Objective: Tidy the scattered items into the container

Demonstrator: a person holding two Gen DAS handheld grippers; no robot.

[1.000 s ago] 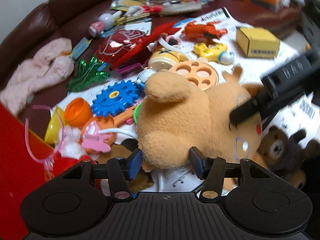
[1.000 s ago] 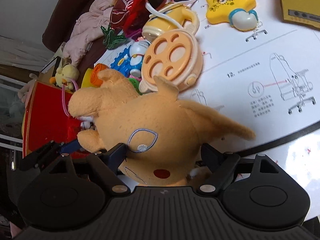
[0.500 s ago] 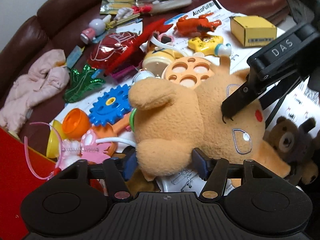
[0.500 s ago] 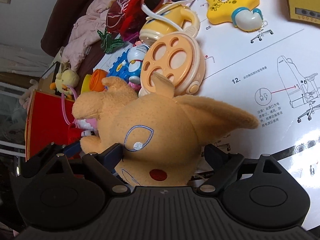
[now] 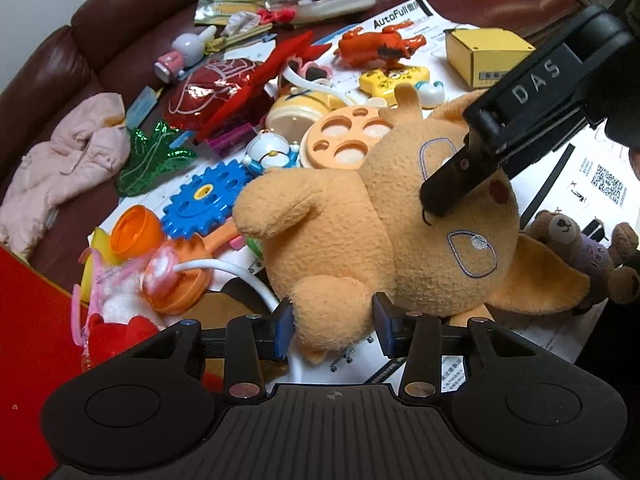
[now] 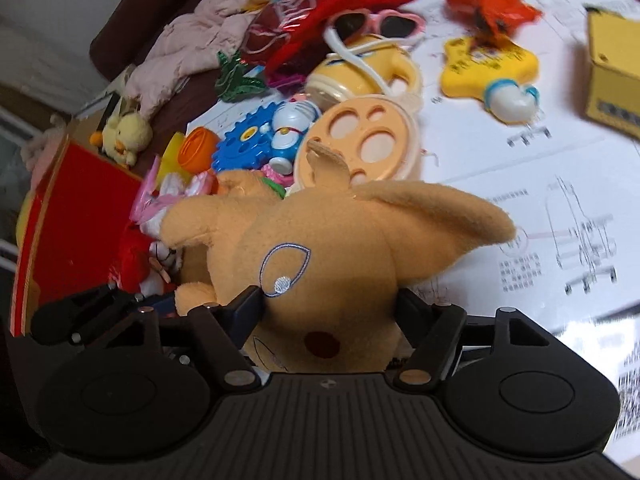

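Gripping now: I have both grippers on the orange plush toy (image 5: 360, 216), which lies on its side across the printed instruction sheet (image 5: 592, 176) amid the scattered toys.
Left gripper (image 5: 333, 322): my fingers have just been closing and are clamped on one stubby leg of the plush; the blue pads press into the fur on both sides.
Right gripper (image 6: 328, 312): my fingers have just been closing on the plush's head, one at the embroidered eye side and the other behind the long ear; the fur bulges between them, so I read it as clamped.
Right gripper from the left camera: one black finger (image 5: 452, 184) digs into the plush's face between the two stitched eyes.
Plush position: head towards the right of the left view, leg towards my left gripper, one ear (image 6: 432, 212) stretched out over the sheet.
Container: the red box (image 6: 80, 216) sits at the left edge, just beside the plush's leg end, with a red and white soft toy (image 5: 120, 320) against its wall.
Neighbours: a peach disc with round holes (image 5: 348, 136) touches the plush's back; a blue gear (image 5: 204, 204) and an orange cup (image 5: 136, 232) lie beside it.
Other side: a small brown teddy bear (image 5: 580, 248) sits just beside the plush's ear.
Farther off: a yellow carton (image 5: 484, 56) and an orange lobster toy (image 5: 376, 46).
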